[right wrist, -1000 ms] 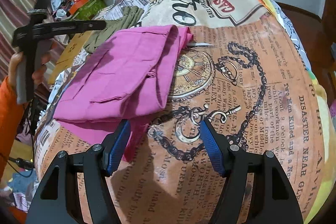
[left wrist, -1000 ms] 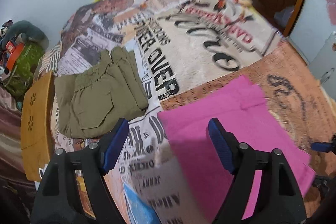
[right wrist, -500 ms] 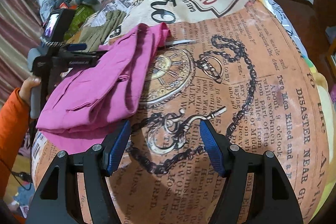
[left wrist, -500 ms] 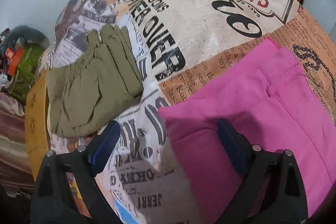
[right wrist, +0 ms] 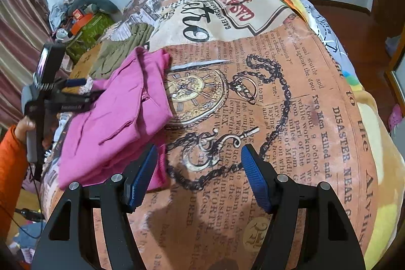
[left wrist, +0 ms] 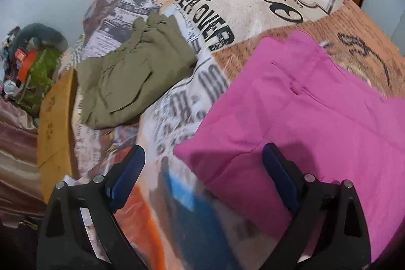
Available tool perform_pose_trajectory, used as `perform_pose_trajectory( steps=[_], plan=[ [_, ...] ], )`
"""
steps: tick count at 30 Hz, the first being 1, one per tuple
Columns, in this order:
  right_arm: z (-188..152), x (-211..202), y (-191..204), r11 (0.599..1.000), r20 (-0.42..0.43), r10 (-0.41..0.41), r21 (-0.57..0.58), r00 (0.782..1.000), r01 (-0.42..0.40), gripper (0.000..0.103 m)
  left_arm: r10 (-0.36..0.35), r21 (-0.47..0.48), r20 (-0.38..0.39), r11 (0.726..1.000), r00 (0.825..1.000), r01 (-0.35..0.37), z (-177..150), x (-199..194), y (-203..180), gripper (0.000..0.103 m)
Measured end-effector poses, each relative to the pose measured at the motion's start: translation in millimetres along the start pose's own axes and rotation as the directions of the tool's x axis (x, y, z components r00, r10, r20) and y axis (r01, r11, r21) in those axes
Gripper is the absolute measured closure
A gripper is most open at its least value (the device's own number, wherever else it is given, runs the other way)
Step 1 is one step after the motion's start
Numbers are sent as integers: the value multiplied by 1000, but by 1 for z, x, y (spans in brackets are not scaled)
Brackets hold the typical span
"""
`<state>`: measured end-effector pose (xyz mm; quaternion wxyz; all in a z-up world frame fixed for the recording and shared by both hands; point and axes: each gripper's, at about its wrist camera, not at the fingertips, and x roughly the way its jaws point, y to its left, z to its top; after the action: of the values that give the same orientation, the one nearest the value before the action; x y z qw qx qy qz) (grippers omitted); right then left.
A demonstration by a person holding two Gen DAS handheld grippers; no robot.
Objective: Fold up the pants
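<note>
A: Covering the whole bed, a printed blanket (right wrist: 291,98) is seen. What is laid on it?

B: Pink pants (left wrist: 316,123), folded flat, are spread near its left side; green pants (left wrist: 131,77), also folded, are placed further left and farther away, apart from the pink ones.

A: How is the left gripper (left wrist: 202,173) set?

B: Its fingers are spread wide, nothing is clamped; the near left corner of the pink pants is seen between them, and whether it is touched cannot be told.

A: And the right gripper (right wrist: 197,176)?

B: Its fingers are held apart over the blanket, just right of the pink pants' near edge; nothing is gripped. An orange sleeve (right wrist: 11,168) is seen at far left.
</note>
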<state>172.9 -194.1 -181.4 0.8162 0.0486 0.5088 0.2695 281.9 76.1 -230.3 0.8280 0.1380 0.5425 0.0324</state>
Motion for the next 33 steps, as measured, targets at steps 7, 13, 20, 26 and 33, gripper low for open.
perform_pose_trajectory(
  steps=[7,13,20,26,33],
  plan=[
    [-5,-4,30,998,-5,48,-50,999,-48,37,-23,-56,-8,998,1000,23,-42,-21,9,8],
    [-14,1,64,987,-41,114,-112,993,-118,36,-147,-177,-21,974,989,141,-69,-27,21,8],
    [-25,39,72,983,-111,69,-164,991,-87,33,-295,-316,-17,908,955,275,-88,-24,38,8],
    [-17,48,63,976,-101,10,-216,995,-32,31,-290,-304,-13,913,957,273,-87,-27,35,8],
    [-3,52,51,962,-67,-79,-268,995,58,31,-335,-271,4,907,942,324,-90,-36,29,8]
  ],
)
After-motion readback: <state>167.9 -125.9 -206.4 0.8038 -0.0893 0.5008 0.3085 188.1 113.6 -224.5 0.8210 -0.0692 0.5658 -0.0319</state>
